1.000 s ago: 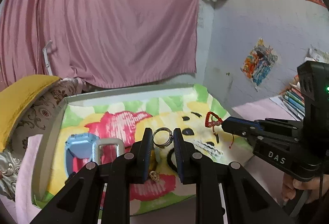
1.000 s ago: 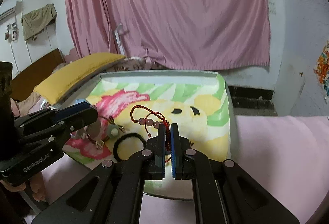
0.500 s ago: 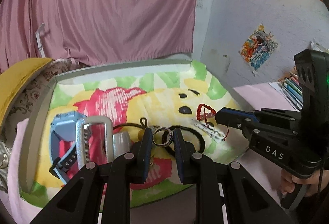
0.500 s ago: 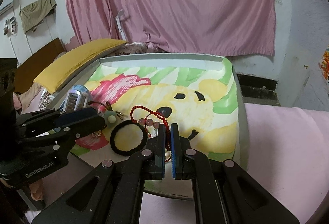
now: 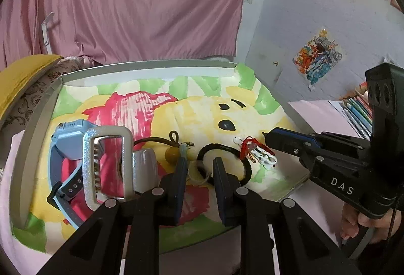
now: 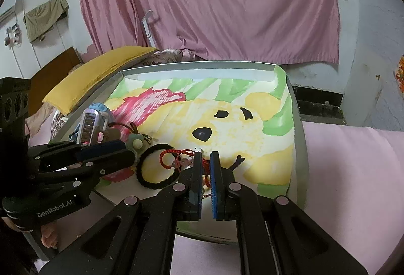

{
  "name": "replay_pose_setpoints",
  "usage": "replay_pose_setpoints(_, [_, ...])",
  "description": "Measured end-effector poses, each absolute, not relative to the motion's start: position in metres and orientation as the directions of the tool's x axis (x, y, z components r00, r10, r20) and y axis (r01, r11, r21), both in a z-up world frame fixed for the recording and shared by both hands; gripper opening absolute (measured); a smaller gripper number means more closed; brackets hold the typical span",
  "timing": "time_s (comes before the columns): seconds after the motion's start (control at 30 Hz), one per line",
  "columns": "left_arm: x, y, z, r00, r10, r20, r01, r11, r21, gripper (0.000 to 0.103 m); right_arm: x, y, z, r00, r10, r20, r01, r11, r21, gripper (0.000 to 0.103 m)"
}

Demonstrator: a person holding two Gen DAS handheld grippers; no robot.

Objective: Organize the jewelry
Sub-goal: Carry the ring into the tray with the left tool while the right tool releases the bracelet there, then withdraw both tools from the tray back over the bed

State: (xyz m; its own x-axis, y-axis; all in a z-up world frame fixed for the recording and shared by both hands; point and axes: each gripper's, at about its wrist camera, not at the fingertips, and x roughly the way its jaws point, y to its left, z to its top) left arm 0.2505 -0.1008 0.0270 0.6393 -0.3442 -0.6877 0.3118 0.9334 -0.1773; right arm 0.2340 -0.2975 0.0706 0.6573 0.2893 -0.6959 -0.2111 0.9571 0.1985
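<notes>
A metal tray point(image 5: 38, 123) lined with a cartoon-print cloth holds the jewelry. My left gripper point(image 5: 198, 170) is low over the tray with its jaws a ring's width apart around a silver ring point(image 5: 195, 174). A black hair band point(image 5: 224, 161) lies just beyond it. My right gripper point(image 6: 205, 161) is nearly closed on a red cord bracelet point(image 6: 168, 160) with pink beads, which drapes over the hair band point(image 6: 156, 166). The bracelet point(image 5: 246, 148) also shows in the left wrist view beside a white chain piece point(image 5: 263, 157).
A blue watch point(image 5: 64, 148), a silver rectangular buckle point(image 5: 108, 164), a grey cylinder point(image 5: 145, 169) and a yellow bead on a dark cord point(image 5: 171, 155) lie at the tray's left. Pink cloth point(image 6: 353, 174) surrounds the tray. Books point(image 5: 358, 113) lie at the right.
Both grippers have come down to the tray. The ring and the bracelet now sit at cloth level. The right jaws have opened slightly.
</notes>
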Motion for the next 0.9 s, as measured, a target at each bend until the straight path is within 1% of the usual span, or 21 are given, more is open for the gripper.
replay_pose_setpoints(0.03, [0.250, -0.100, 0.027, 0.641, -0.347, -0.685, 0.312, 0.933, -0.180, 0.021, 0.233, -0.298, 0.071, 0.663, 0.288, -0.691, -0.209, 0.957, 0.199, 0.010])
replay_pose_setpoints(0.07, [0.249, -0.100, 0.028, 0.643, -0.350, -0.681, 0.313, 0.932, -0.184, 0.023, 0.232, -0.299, 0.073, 0.669, 0.288, -0.685, -0.207, 0.957, 0.201, 0.015])
replay_pose_setpoints(0.1, [0.248, -0.099, 0.029, 0.647, -0.353, -0.676, 0.313, 0.931, -0.187, 0.028, 0.230, -0.300, 0.075, 0.680, 0.288, -0.674, -0.204, 0.958, 0.204, 0.024])
replay_pose_setpoints(0.13, [0.247, -0.098, 0.031, 0.654, -0.359, -0.665, 0.314, 0.930, -0.193, 0.031, 0.228, -0.302, 0.077, 0.689, 0.287, -0.665, -0.201, 0.958, 0.205, 0.029])
replay_pose_setpoints(0.17, [0.244, -0.097, 0.034, 0.663, -0.365, -0.654, 0.315, 0.928, -0.198, 0.036, 0.225, -0.303, 0.080, 0.706, 0.281, -0.650, -0.195, 0.959, 0.203, 0.034])
replay_pose_setpoints(0.2, [0.242, -0.096, 0.037, 0.673, -0.369, -0.641, 0.318, 0.927, -0.200, 0.040, 0.222, -0.305, 0.084, 0.725, 0.276, -0.632, -0.190, 0.961, 0.202, 0.035])
replay_pose_setpoints(0.27, [0.236, -0.094, 0.043, 0.702, -0.366, -0.611, 0.312, 0.929, -0.198, 0.046, 0.215, -0.309, 0.091, 0.753, 0.271, -0.600, -0.181, 0.962, 0.206, 0.035])
replay_pose_setpoints(0.33, [0.229, -0.090, 0.051, 0.728, -0.360, -0.583, 0.301, 0.932, -0.200, 0.049, 0.209, -0.315, 0.097, 0.778, 0.275, -0.564, -0.175, 0.958, 0.225, 0.041])
replay_pose_setpoints(0.37, [0.226, -0.088, 0.053, 0.739, -0.358, -0.571, 0.295, 0.933, -0.204, 0.054, 0.205, -0.318, 0.100, 0.791, 0.277, -0.545, -0.172, 0.956, 0.237, 0.047])
replay_pose_setpoints(0.4, [0.220, -0.085, 0.057, 0.756, -0.355, -0.551, 0.286, 0.935, -0.209, 0.062, 0.200, -0.320, 0.103, 0.805, 0.277, -0.525, -0.170, 0.955, 0.243, 0.052])
replay_pose_setpoints(0.43, [0.215, -0.082, 0.060, 0.771, -0.350, -0.532, 0.277, 0.937, -0.214, 0.066, 0.195, -0.321, 0.106, 0.816, 0.276, -0.508, -0.172, 0.955, 0.242, 0.055])
replay_pose_setpoints(0.47, [0.209, -0.079, 0.063, 0.787, -0.344, -0.513, 0.267, 0.938, -0.219, 0.072, 0.189, -0.321, 0.110, 0.830, 0.274, -0.486, -0.177, 0.955, 0.236, 0.060])
replay_pose_setpoints(0.53, [0.199, -0.072, 0.069, 0.812, -0.330, -0.481, 0.250, 0.942, -0.225, 0.077, 0.179, -0.320, 0.117, 0.851, 0.277, -0.447, -0.191, 0.955, 0.228, 0.066])
replay_pose_setpoints(0.57, [0.195, -0.069, 0.071, 0.820, -0.325, -0.471, 0.243, 0.943, -0.226, 0.081, 0.172, -0.320, 0.121, 0.861, 0.284, -0.423, -0.203, 0.953, 0.226, 0.071])
replay_pose_setpoints(0.6, [0.189, -0.066, 0.074, 0.831, -0.316, -0.458, 0.235, 0.945, -0.227, 0.088, 0.165, -0.319, 0.125, 0.870, 0.289, -0.399, -0.213, 0.951, 0.225, 0.076])
replay_pose_setpoints(0.63, [0.184, -0.063, 0.075, 0.840, -0.308, -0.447, 0.226, 0.947, -0.227, 0.092, 0.160, -0.319, 0.127, 0.876, 0.291, -0.384, -0.217, 0.950, 0.224, 0.078])
replay_pose_setpoints(0.67, [0.180, -0.060, 0.076, 0.847, -0.300, -0.438, 0.217, 0.949, -0.229, 0.096, 0.154, -0.319, 0.130, 0.884, 0.293, -0.364, -0.222, 0.949, 0.223, 0.083])
replay_pose_setpoints(0.7, [0.176, -0.057, 0.077, 0.853, -0.294, -0.431, 0.210, 0.950, -0.232, 0.098, 0.149, -0.320, 0.132, 0.890, 0.295, -0.346, -0.227, 0.948, 0.224, 0.086])
replay_pose_setpoints(0.77, [0.166, -0.051, 0.078, 0.864, -0.277, -0.421, 0.192, 0.953, -0.233, 0.102, 0.139, -0.322, 0.135, 0.898, 0.303, -0.319, -0.236, 0.944, 0.232, 0.097])
replay_pose_setpoints(0.8, [0.162, -0.049, 0.078, 0.868, -0.268, -0.419, 0.183, 0.955, -0.232, 0.102, 0.134, -0.323, 0.136, 0.901, 0.310, -0.305, -0.244, 0.941, 0.236, 0.101])
replay_pose_setpoints(0.9, [0.150, -0.044, 0.077, 0.874, -0.247, -0.418, 0.168, 0.961, -0.218, 0.102, 0.120, -0.325, 0.139, 0.903, 0.326, -0.282, -0.266, 0.936, 0.229, 0.101])
